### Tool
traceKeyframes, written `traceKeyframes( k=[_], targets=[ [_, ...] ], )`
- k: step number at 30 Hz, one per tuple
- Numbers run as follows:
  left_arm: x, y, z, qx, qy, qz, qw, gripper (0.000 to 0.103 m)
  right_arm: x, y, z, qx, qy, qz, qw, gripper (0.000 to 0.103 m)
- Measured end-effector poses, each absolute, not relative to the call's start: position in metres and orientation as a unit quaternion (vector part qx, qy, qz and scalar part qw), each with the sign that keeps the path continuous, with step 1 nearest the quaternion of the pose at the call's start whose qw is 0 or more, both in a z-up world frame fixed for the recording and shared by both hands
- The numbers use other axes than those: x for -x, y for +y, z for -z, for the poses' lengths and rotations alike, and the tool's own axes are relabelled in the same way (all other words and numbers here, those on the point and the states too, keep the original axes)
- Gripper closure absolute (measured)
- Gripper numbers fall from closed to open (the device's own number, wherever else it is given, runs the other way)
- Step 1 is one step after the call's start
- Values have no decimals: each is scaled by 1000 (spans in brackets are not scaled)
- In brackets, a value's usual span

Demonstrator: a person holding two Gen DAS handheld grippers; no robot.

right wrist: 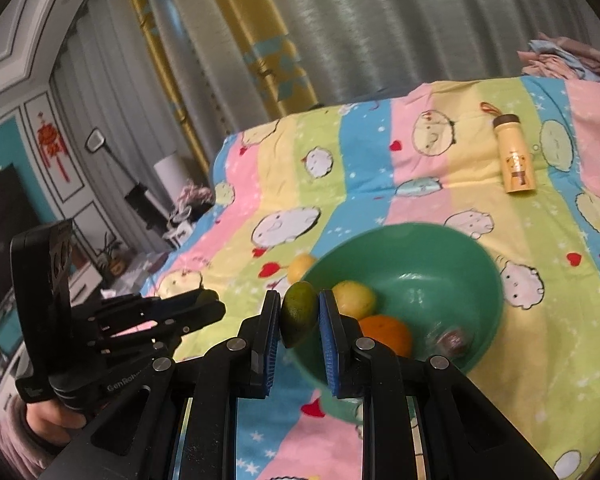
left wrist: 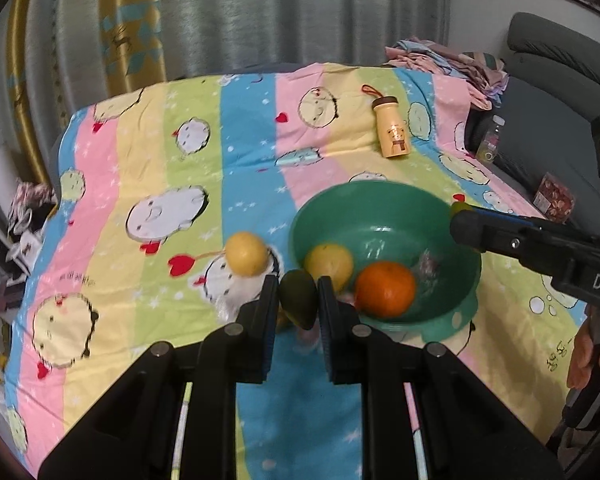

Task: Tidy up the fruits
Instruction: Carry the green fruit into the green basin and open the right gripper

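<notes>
Green fruit (right wrist: pixel 299 312) held in right gripper (right wrist: pixel 299 312), long axis upright, at near left rim of green bowl (right wrist: pixel 440 248). Left gripper (left wrist: pixel 298 296) grips darker green fruit (left wrist: pixel 298 298), also near rim. Lemon (left wrist: pixel 328 266), orange (left wrist: pixel 385 289) inside bowl; second lemon (left wrist: pixel 246 254) on cloth, left.

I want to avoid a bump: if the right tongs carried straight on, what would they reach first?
Probably the green bowl: the right tongs, holding a green fruit, point at its near rim, though depth is unclear.
</notes>
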State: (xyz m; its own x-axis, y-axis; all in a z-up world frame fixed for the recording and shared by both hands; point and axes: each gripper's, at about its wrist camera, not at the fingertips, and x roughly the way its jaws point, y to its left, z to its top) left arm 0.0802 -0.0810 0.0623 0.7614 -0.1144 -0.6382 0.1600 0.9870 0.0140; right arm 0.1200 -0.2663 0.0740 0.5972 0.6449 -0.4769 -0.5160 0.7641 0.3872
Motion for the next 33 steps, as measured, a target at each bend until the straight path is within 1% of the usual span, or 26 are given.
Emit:
traceKeyframes(
  k=[7,13,19,22,26,27,28,30,33],
  targets=[
    [-107,-103,-65,-48,346,87,933,84,-145,-277,-81,-106,304,-308,895,81],
    [-135,-122,-57,-63,365,95,924,84,-168,-277,-53,-69,341,-257,902,81],
    [-156,-133,-36,-63,403,106,907,84,-184,-281,-30,-72,377,-248,890,81],
    [-165,-135,-26,-57,424,106,898,84,-187,-277,-24,-61,390,-242,886,81],
    [-165,-133,-23,-56,427,98,897,84,-187,-273,-21,-54,399,-235,885,81],
    [-164,-132,-24,-54,427,97,898,81,-186,-273,-22,-53,397,-234,886,81],
    [-164,-130,-25,-52,425,95,899,72,-186,-273,-22,-53,396,-230,887,81],
    [-163,-127,-27,-47,422,93,901,62,-184,-273,-24,-53,395,-227,888,80],
    [-162,-123,-29,-43,418,88,903,61,-183,-273,-25,-54,395,-226,889,80]
  ],
)
